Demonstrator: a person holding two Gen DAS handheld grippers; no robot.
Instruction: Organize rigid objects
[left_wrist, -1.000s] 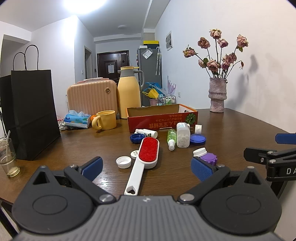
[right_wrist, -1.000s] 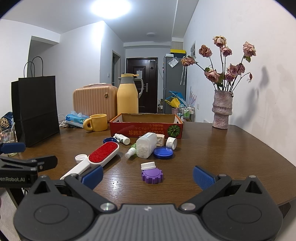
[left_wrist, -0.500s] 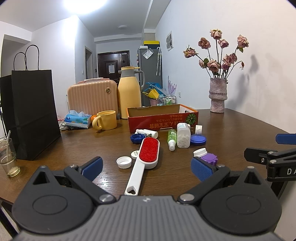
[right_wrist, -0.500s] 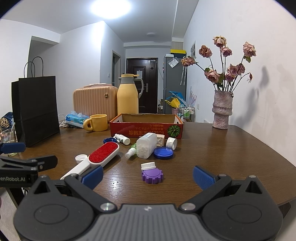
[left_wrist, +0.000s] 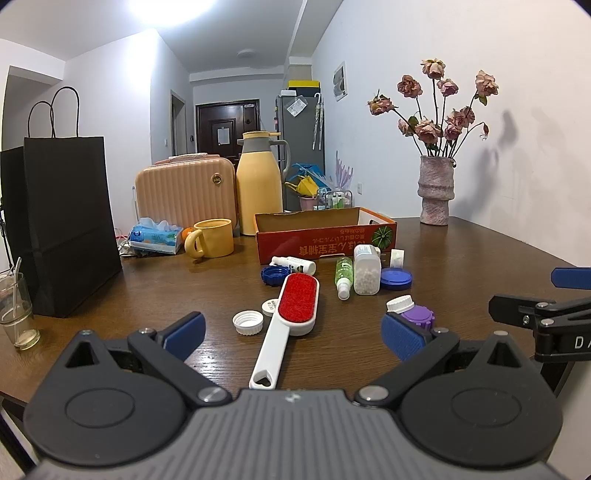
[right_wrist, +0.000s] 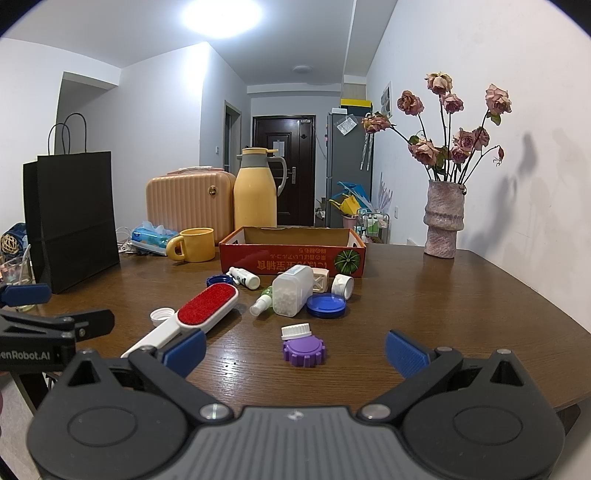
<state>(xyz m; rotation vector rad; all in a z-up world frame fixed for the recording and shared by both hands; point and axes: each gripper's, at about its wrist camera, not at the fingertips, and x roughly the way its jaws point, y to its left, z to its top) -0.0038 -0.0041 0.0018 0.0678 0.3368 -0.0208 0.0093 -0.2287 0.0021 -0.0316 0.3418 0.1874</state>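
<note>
A red cardboard box (left_wrist: 325, 236) (right_wrist: 291, 254) stands open at mid-table. Before it lie a white lint brush with a red pad (left_wrist: 291, 314) (right_wrist: 199, 310), a clear jar of white beads (left_wrist: 366, 269) (right_wrist: 291, 295), a green spray bottle (left_wrist: 343, 277) (right_wrist: 260, 301), a white bottle (left_wrist: 293, 264) (right_wrist: 243, 277), blue lids (left_wrist: 396, 277) (right_wrist: 325, 305), a purple lid (left_wrist: 417, 315) (right_wrist: 303, 351) and white caps (left_wrist: 248, 322) (right_wrist: 295, 330). My left gripper (left_wrist: 293, 338) is open above the brush handle. My right gripper (right_wrist: 295, 349) is open around the purple lid, clear of it.
A black paper bag (left_wrist: 62, 229) and a glass (left_wrist: 14, 314) stand at the left. A yellow mug (left_wrist: 210, 243), tissue pack (left_wrist: 155, 240), peach case (left_wrist: 184, 195) and yellow jug (left_wrist: 258, 184) line the back. A vase of dried roses (left_wrist: 436, 192) stands back right.
</note>
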